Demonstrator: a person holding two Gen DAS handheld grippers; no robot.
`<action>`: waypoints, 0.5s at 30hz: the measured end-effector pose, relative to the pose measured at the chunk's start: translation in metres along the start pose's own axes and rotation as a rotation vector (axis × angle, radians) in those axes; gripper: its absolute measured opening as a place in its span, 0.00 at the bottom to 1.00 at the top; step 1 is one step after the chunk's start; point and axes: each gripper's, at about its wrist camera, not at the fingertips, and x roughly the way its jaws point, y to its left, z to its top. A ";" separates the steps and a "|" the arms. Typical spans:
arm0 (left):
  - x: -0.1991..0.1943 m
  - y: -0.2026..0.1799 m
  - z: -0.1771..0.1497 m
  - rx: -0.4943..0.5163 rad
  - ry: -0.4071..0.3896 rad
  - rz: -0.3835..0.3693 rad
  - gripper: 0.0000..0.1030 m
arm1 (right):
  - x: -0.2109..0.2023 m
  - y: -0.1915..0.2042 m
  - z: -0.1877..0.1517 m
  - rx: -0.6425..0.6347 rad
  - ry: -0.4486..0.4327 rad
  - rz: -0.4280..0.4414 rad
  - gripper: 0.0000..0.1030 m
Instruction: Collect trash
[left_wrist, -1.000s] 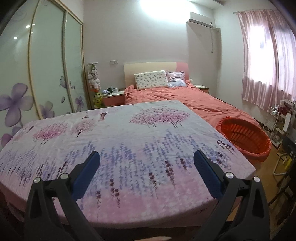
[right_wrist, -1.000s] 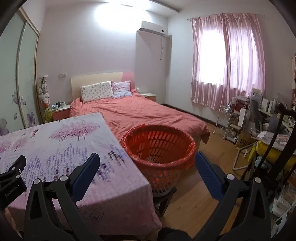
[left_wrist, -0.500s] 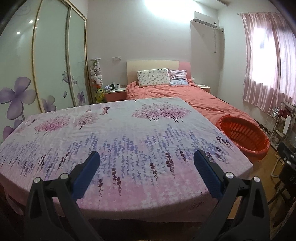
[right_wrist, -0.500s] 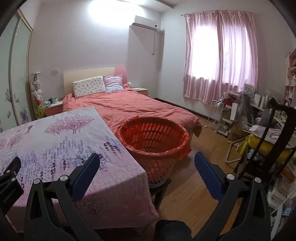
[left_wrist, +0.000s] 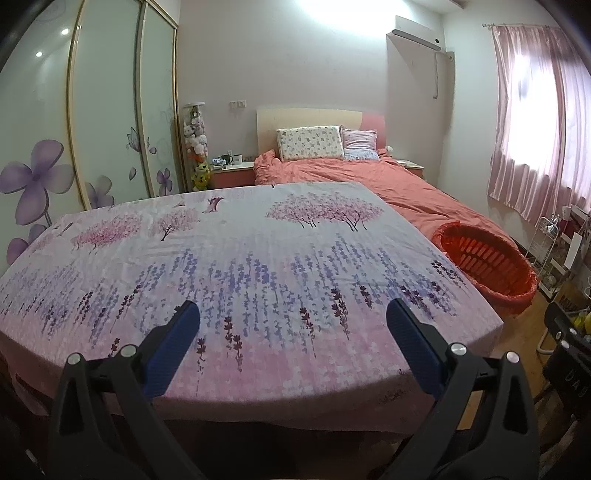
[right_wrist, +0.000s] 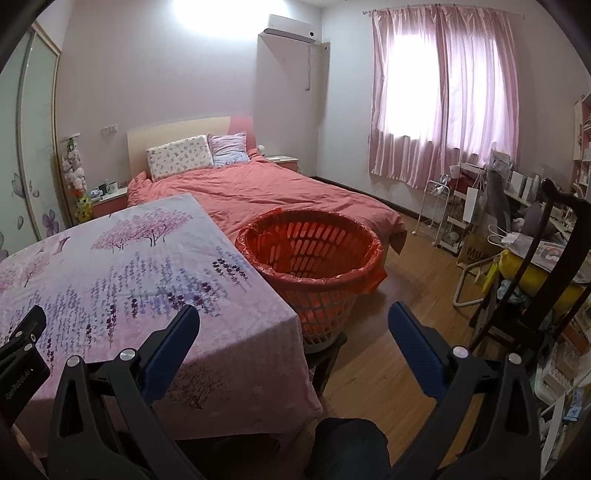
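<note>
Lowest in each frame, the left tongs (left_wrist: 291, 339) and right tongs (right_wrist: 293, 341) stand apart, holding nothing. Beyond them the floral-clothed table (left_wrist: 258, 258) fills mid-frame; no trash shows on it. One red-lined basket (right_wrist: 310, 254) stands just beside the table's right edge, with one bed (right_wrist: 280, 195) behind. The likely risk: tongs snagging the loose cloth, since no target is visible.

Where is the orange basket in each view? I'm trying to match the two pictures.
Left wrist: orange basket at the right edge, past the flowered cloth's far right corner.
Right wrist: orange basket near the middle, beside the cloth's right edge.
Shared landmark: the patterned pillow at the headboard.
</note>
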 end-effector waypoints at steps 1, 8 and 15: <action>-0.001 0.000 0.000 -0.002 0.001 -0.002 0.96 | 0.000 0.000 0.000 0.001 -0.001 -0.001 0.98; -0.008 0.000 0.001 -0.013 -0.001 -0.005 0.96 | -0.006 0.000 0.001 0.006 -0.010 -0.002 0.98; -0.014 0.000 0.001 -0.018 0.003 -0.004 0.96 | -0.008 -0.002 0.001 0.018 0.002 0.003 0.98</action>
